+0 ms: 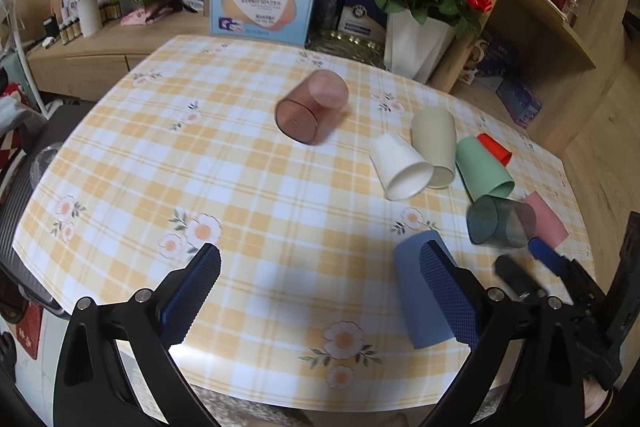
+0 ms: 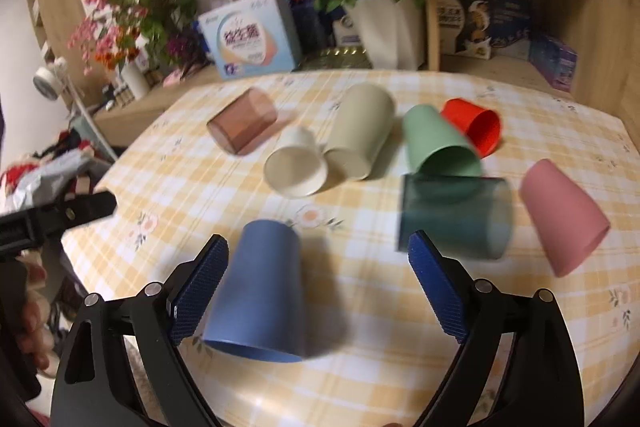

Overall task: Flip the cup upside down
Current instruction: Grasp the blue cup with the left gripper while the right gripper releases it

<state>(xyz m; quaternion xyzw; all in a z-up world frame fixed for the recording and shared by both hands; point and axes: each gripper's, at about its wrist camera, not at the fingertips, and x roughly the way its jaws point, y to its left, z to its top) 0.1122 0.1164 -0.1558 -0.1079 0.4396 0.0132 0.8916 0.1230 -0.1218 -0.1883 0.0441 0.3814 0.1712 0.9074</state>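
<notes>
Blue cup [image 2: 258, 297] standing mouth-down on the checked worktop [image 2: 360, 367], near the front edge, at 6 o'clock in the right wrist view. Right gripper [image 2: 316, 291] spread wide, left finger pad [image 2: 200, 291] just beside the cup's wall, right pad apart from it; contact cannot be told. Nothing pinched.

Clustered beyond, 12 to 3 o'clock: dark teal clear cup [image 2: 456, 215] lying on its side, blurred; pink cup [image 2: 564, 219] at 3 o'clock; green cup [image 2: 438, 143] and red cup [image 2: 474, 125] behind; beige cup [image 2: 360, 131] and white cup [image 2: 296, 163] side by side, mouths toward the camera. Brown clear cup [image 2: 242, 125] on its side at 11 o'clock, apart from the rest.

Left gripper [image 1: 320, 299] spread wide over bare cloth, empty; blue cup [image 1: 420, 295] partly behind its right finger.

Rose pot [image 1: 416, 43] and printed box [image 1: 262, 1] at 12 o'clock past the worktop's far edge.
</notes>
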